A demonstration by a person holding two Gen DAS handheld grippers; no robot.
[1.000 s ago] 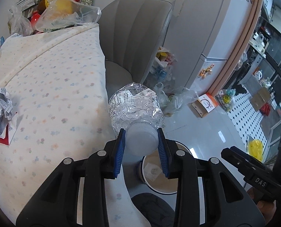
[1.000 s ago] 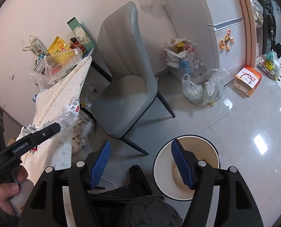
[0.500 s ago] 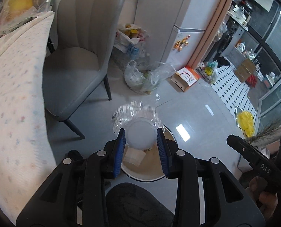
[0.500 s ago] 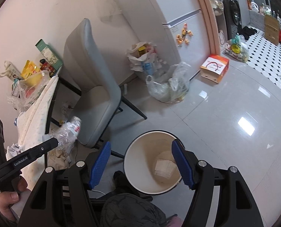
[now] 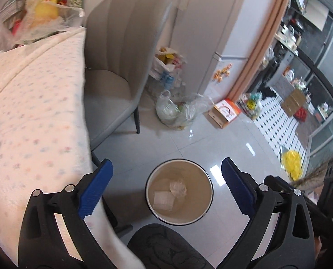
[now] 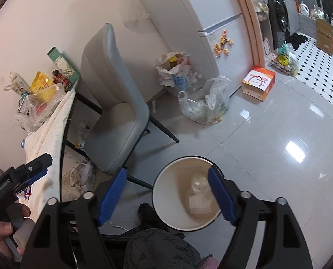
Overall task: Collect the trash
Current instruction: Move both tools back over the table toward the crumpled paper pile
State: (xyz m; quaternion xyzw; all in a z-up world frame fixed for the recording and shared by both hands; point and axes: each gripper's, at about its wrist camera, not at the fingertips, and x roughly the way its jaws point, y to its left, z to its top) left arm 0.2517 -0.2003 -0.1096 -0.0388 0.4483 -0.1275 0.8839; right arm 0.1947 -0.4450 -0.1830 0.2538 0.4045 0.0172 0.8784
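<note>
Bottle (image 5: 177, 187) now in bin (image 5: 207, 180), left hand-held gripper (image 5: 166, 187) just sprung apart, empty; gripping hand (image 6: 4, 229) only in right view.

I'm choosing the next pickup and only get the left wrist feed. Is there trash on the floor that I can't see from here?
Observer: Yes. Crumpled paper lies on the floor under the table, beside the chair.
Operator: Is the right gripper free to take it?
Observer: The right gripper has just been opening its jaws; they stand wide with nothing between them.
Operator: Anything else under there?
Observer: A small packet, yellow and white, lies further back on the floor under the table. I cannot tell what it is.
</note>
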